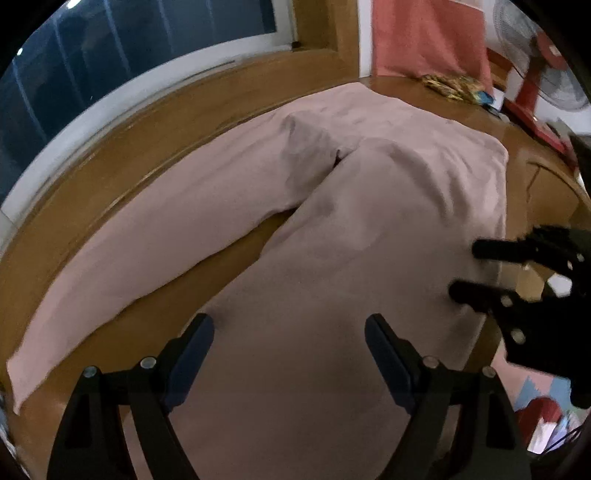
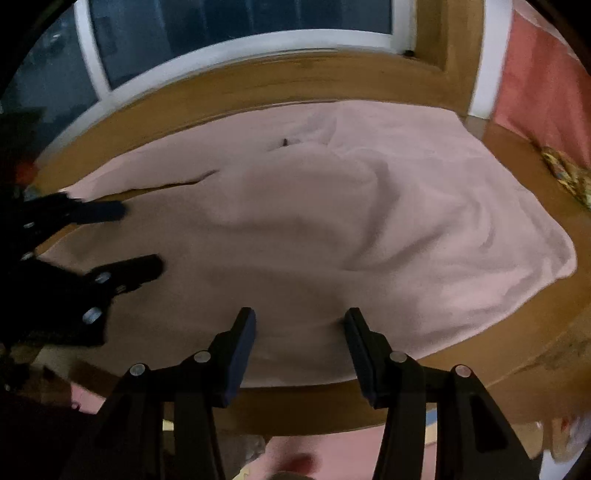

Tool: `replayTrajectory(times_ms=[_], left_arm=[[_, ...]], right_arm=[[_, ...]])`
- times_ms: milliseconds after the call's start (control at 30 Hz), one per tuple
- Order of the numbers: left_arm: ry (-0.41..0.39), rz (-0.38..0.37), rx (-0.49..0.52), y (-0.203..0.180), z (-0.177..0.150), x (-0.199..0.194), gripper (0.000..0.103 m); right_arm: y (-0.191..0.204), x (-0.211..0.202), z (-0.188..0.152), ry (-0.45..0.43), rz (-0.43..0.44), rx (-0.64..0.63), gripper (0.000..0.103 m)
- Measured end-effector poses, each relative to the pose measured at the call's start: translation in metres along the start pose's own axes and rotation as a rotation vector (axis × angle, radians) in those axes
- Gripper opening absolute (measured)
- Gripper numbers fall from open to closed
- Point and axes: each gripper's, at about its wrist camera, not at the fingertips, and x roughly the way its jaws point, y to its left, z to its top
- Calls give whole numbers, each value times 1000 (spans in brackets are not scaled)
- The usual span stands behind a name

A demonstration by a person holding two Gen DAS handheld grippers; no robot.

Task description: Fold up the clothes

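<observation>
- The left gripper (image 1: 290, 354) points steeply down over the near leg of the pink trousers (image 1: 332, 229), jaws spread wide with nothing between them; its dark blue pads hang just over the cloth, and contact cannot be judged.
- The right gripper (image 2: 299, 350) also tilts steeply down, near the trousers' front edge, jaws apart and empty, with fabric showing in the gap.
- Each gripper appears at the edge of the other's view, a black frame with silver bolts.
- The trousers lie spread flat on the wooden counter (image 1: 229, 243); the two legs fork apart, showing a wedge of bare wood between them.
- The cloth is soft, matte, pale pink, with shallow wrinkles and a raised fold near the waist.
- The counter is glossy brown wood with a curved raised rim below a white-framed window (image 2: 240, 22).
- Beyond stand a red fan (image 1: 535, 74) and a salmon-coloured cloth (image 1: 424, 37).
</observation>
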Motion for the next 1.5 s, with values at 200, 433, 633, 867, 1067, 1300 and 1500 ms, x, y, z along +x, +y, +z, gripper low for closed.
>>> replayTrajectory(times_ms=[200,433,633,867,1067,1300,1500], left_arm=[[38,52,-160,6,-10,9,90],[78,227,-389,-1,-24,-3,94],[76,295,-473,-30,-27,-31,90],[49,205,-409,-99,-21,-52,91],[39,183,-332,-138,-10,-50,91],[55,168,-299,-153,-13,-46,91],[62,156,-292,-151,-14,-51,91]], right_arm=[[-32,-11,-4,19,160,-113,50],[-140,-30,7,32,135,-240,50],[-214,-40,18,16,17,-454,51],[-224,-32,17,12,20,-684,52],[-214,-26,23,-42,1,-765,52],[-229,-31,7,-109,-50,-842,63],[-228,-17,31,-168,-39,-828,64]])
